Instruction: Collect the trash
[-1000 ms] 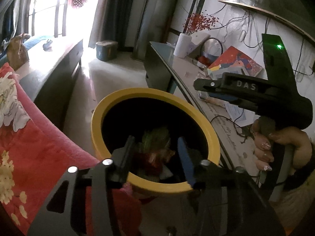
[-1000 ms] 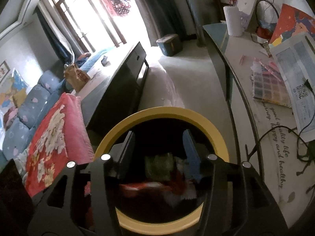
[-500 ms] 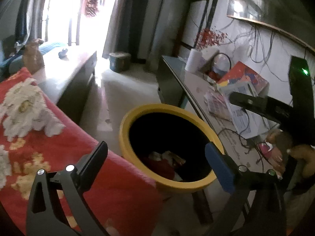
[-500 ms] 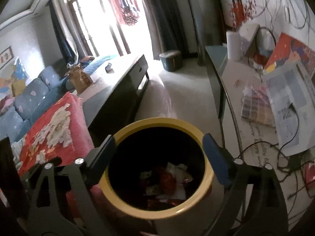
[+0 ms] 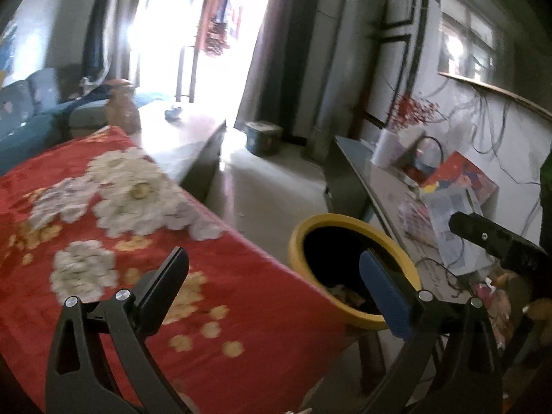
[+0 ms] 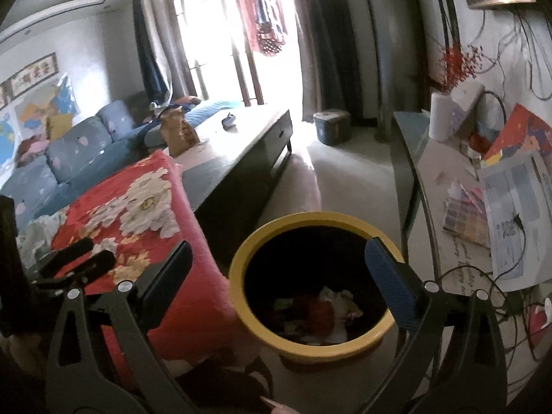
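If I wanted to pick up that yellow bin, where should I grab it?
Probably the rim. The yellow bin stands upright with its mouth open, and its body looks too wide to fit between the fingers. Come from above and slip one finger inside the rim and one outside, on the near side, since the red flowered blanket crowds one side and the side table the other.

Both views are flooded by daylight from the balcony door, which is blown out to white glare. The left wrist view is smeared by motion blur. Corners are darkened and straight lines bent by fisheye distortion.
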A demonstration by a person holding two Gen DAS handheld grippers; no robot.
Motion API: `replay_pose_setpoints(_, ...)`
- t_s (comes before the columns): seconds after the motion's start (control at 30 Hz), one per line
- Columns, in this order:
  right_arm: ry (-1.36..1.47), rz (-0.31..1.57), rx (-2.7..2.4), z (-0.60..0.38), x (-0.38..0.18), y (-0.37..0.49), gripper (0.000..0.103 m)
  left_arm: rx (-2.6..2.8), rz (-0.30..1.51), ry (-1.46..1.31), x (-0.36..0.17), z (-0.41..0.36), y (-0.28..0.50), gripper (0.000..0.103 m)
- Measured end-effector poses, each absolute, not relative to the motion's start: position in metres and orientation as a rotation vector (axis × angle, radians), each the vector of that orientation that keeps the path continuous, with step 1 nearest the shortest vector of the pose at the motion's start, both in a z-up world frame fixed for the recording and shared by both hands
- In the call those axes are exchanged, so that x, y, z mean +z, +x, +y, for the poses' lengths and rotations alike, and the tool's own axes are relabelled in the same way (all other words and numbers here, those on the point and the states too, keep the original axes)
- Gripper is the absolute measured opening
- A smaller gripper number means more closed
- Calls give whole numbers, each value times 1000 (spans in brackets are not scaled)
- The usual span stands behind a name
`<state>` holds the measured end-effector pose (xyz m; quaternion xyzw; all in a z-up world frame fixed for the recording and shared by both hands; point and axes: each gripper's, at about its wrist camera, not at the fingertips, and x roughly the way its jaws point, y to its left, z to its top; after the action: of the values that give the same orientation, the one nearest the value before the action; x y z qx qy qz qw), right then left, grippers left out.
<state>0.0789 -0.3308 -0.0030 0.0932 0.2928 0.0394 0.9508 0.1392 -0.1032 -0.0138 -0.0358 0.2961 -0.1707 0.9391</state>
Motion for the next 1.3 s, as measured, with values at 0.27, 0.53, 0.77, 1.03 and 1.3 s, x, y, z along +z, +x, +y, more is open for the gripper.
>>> replay_pose_setpoints(0.27,149,466,112,-289,7,53,92,-221,543,-62,-7,-59,99,96)
replay_pose_setpoints(0.53,104,359,122,-252,-3,26,92,-120,467,-58,-7,-34,62,96)
replay_pose_setpoints(0.77,60,313,138,-230,-13,20,92,-70,427,-78,-8,-16,43,97)
replay_pose_setpoints(1.03,18,279,146,-220,-12,13,92,-72,422,-87,-8,-12,40,97)
replay_pose_setpoints(1.3,8,271,155,-221,-9,11,92,-71,416,-90,-7,-14,37,97)
